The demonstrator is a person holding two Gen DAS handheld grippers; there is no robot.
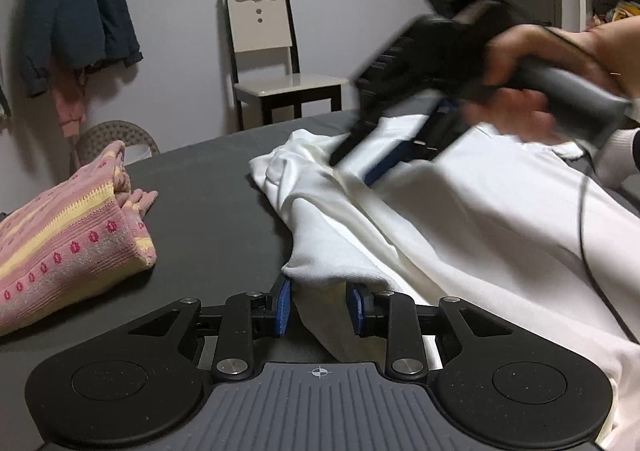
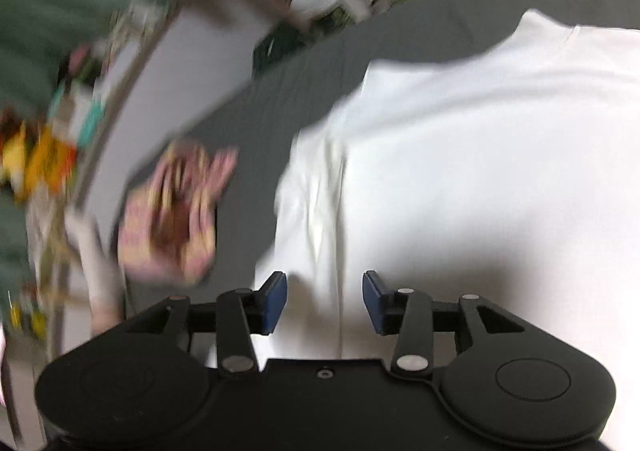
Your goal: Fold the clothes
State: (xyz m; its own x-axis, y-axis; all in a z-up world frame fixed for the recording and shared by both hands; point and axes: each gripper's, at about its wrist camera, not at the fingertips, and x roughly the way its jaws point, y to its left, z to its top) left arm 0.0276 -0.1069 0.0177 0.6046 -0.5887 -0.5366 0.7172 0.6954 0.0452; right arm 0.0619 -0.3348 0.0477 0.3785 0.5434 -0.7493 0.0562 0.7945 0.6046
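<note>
The left gripper (image 1: 318,305) is released, its fingers either side of a corner of the white garment (image 1: 460,219) lying on the grey table (image 1: 208,219). The right gripper (image 2: 325,301), also released, hovers over it. The cloth looks soft and light; a folded edge seems best to take.

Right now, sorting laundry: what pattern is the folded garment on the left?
Pink and yellow stripes with red dots; left wrist view.

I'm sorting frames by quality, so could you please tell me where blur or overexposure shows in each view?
Left wrist view: mostly sharp, the pink knit garment and chair crisp; only the right gripper and the hand holding it are motion-smeared. Right wrist view: heavy motion blur across the background, and the white garment is washed out, hiding most folds; its own jaws stay sharp.
</note>
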